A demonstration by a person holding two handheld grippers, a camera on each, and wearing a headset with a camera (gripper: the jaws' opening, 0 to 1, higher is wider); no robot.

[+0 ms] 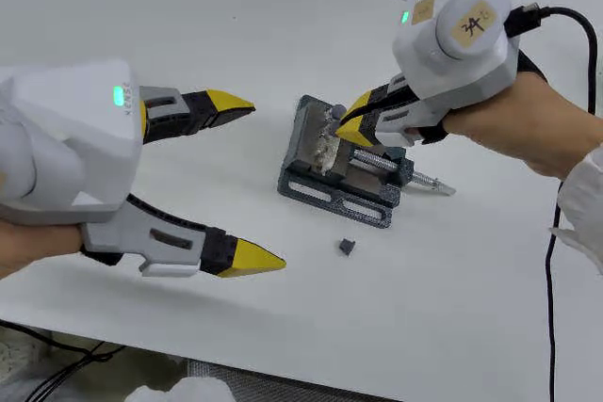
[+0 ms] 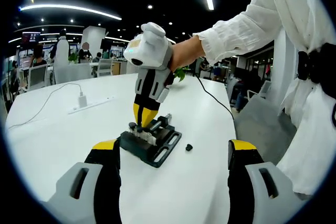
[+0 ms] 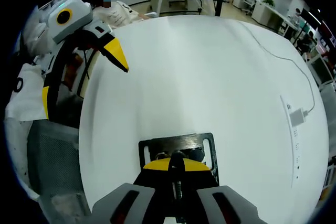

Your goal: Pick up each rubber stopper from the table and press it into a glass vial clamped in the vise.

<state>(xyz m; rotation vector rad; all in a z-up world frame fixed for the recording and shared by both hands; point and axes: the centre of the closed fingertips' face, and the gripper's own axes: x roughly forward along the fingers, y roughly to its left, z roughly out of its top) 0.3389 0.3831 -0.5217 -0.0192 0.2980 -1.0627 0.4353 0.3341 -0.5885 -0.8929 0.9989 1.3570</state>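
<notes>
small dark rubber stopper [image 1: 347, 247] lies on the white table [image 1: 188, 7] beside the grey metal vise [image 1: 316, 190]; likely light, squashy, grippy (pinch its sides). left gripper [image 1: 268, 184] gapes wide; right gripper [image 1: 347, 131] is pinched closed over the clamped glass vial [image 1: 327, 150]

Right gripper [image 1: 350, 129] tips together over vise [image 1: 316, 193]; left gripper [image 1: 266, 183] spread wide; loose stopper [image 1: 347, 247] beside vise.
</notes>
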